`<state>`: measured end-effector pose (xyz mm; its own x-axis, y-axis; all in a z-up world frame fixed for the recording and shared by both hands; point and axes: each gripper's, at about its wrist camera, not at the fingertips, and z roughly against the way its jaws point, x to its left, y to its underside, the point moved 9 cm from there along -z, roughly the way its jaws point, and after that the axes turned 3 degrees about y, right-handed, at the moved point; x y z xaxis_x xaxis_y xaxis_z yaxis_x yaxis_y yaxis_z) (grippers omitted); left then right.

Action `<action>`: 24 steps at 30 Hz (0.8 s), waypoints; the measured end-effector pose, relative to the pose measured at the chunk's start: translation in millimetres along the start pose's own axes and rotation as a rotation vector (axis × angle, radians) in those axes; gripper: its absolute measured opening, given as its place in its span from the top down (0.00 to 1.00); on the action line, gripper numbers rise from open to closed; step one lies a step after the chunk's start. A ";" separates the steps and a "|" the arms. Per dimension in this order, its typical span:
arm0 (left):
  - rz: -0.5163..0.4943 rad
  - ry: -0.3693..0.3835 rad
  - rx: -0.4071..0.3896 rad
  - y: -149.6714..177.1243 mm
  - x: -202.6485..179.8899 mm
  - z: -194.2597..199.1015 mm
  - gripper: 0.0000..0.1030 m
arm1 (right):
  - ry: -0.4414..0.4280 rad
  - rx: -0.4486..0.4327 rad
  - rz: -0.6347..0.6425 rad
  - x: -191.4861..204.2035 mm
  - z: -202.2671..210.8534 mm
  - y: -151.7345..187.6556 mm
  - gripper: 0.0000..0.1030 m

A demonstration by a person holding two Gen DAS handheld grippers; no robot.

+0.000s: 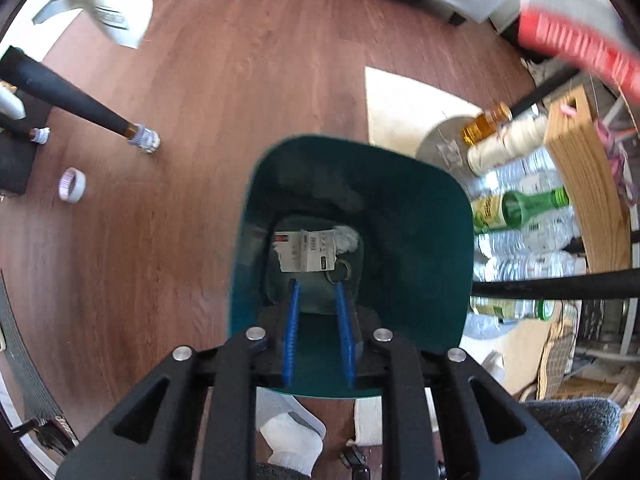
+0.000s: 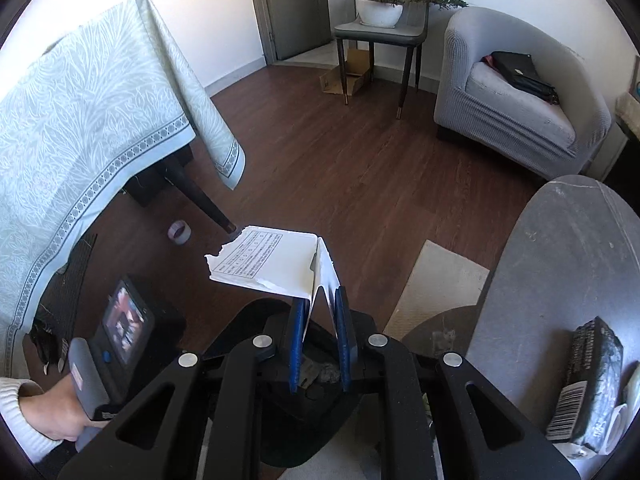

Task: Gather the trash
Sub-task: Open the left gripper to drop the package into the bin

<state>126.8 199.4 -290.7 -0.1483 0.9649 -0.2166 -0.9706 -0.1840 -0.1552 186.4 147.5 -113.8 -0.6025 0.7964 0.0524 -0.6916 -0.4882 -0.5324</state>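
White, thin and torn along one edge, the sheet of paper (image 2: 272,258) was the piece of trash in hand: it sat in the centre of the right wrist view, folded into a tent shape, with one flap pinched between the blue pads of the right hand-held gripper (image 2: 320,304), whose jaws stood nearly together on it. It looked very light and limp, likely to flop, crease or tear further if pulled; the fold near the pads seemed the stiffest place to hold, and the ragged printed end at the left the weakest. Being so light, it would probably flutter rather than drop straight.

Lower down in that view a dark bin mouth showed just under the jaws. In the left wrist view the teal bin (image 1: 420,240) filled the middle of the frame, with a printed label or card (image 1: 306,250) and crumpled tissue lying at its bottom. The left hand-held gripper (image 1: 318,288) pointed down into it, jaws slightly apart with nothing between them.

At the left of that frame a roll of tape (image 1: 72,186) lay on the wooden floor (image 1: 224,80), light and rigid, easy to take by its wall.
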 end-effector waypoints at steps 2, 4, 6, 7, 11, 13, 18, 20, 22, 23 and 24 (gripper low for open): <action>0.021 -0.008 -0.034 -5.5 7.1 11.8 0.80 | 0.010 0.022 0.024 8.4 -10.9 6.7 0.86; 0.030 -0.010 -0.065 -10.7 11.5 23.4 0.80 | -0.003 0.048 0.036 17.0 -22.2 12.2 0.86; 0.035 -0.014 -0.096 -16.6 14.0 34.5 0.79 | -0.001 0.080 0.052 24.1 -35.6 20.4 0.86; 0.037 -0.014 -0.109 -19.2 14.9 40.0 0.79 | -0.004 0.096 0.058 27.0 -41.5 24.8 0.86; 0.025 -0.026 -0.168 -28.2 13.4 61.1 0.78 | -0.006 0.171 0.087 37.4 -69.1 45.3 0.86; 0.011 -0.035 -0.198 -32.7 10.9 70.8 0.78 | -0.023 0.216 0.087 41.4 -83.7 59.3 0.86; -0.022 -0.002 -0.282 -44.8 -4.5 94.3 0.76 | -0.051 0.314 0.092 47.9 -111.9 89.9 0.86; -0.048 -0.018 -0.328 -50.9 -11.3 106.0 0.75 | -0.047 0.349 0.100 49.2 -122.0 101.8 0.86; -0.074 -0.024 -0.369 -56.4 -19.4 118.1 0.75 | -0.043 0.378 0.108 50.7 -129.9 111.9 0.84; -0.084 -0.026 -0.390 -58.9 -23.8 124.4 0.75 | -0.040 0.390 0.113 51.0 -134.0 117.0 0.84; -0.095 -0.023 -0.409 -60.7 -28.9 130.1 0.74 | -0.038 0.405 0.116 50.9 -138.0 123.0 0.84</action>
<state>165.4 207.0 -149.6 -0.0703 0.9843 -0.1617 -0.8256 -0.1484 -0.5445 125.6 177.2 -293.3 -0.6943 0.7181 0.0468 -0.7147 -0.6805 -0.1619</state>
